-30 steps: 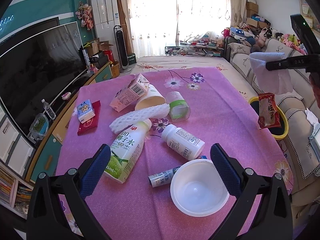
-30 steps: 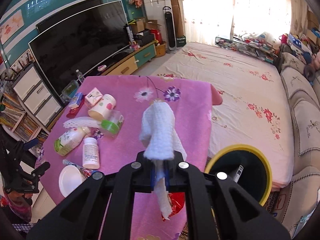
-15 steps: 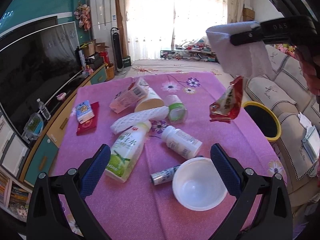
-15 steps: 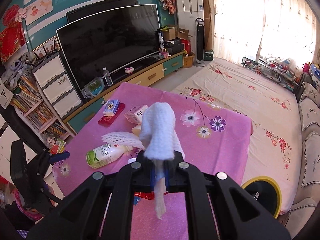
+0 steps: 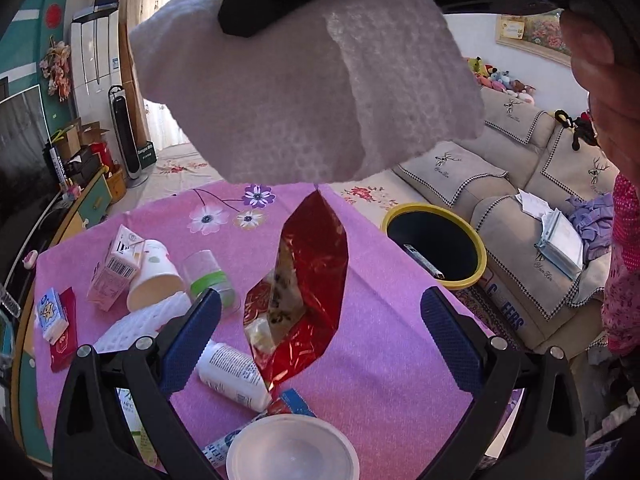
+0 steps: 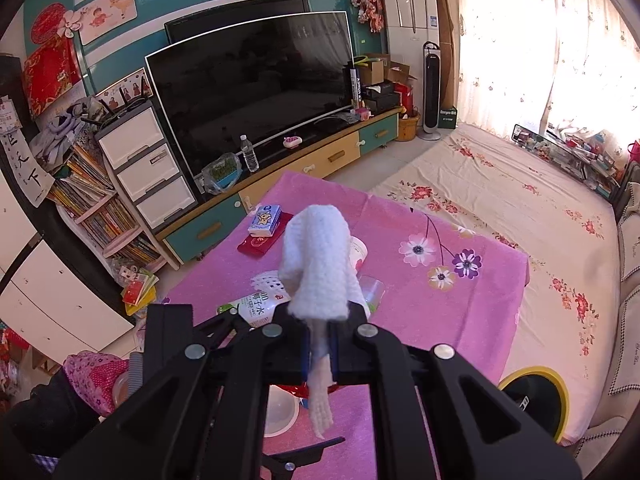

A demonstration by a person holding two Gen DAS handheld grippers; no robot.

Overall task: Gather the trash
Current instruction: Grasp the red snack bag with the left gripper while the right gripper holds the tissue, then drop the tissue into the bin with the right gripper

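Note:
My right gripper (image 6: 320,348) is shut on a white paper towel (image 6: 316,264). In the left wrist view that towel (image 5: 304,92) fills the top, with one black finger of the right gripper (image 5: 272,12) across it. A red foil snack wrapper (image 5: 304,292) hangs from the towel's lower edge, above the pink table (image 5: 400,360). My left gripper (image 5: 320,336) is open, and the wrapper dangles in the gap between its blue pads (image 5: 192,332) without touching them. The black bin with a yellow rim (image 5: 480,256) stands off the table's right edge, also seen as the bin (image 6: 560,384).
On the table lie a white plastic bowl (image 5: 292,448), a white bottle (image 5: 236,372), a paper cup (image 5: 154,280), a milk carton (image 5: 116,268), a foam net (image 5: 140,324) and a clear cup (image 5: 208,276). A sofa (image 5: 520,184) is beyond the bin. A person's hand (image 5: 600,80) is at the right.
The right gripper carried the towel and dangling red wrapper from above the bin up and over the table, close before the left gripper. The left view swung right, toward bin and sofa.

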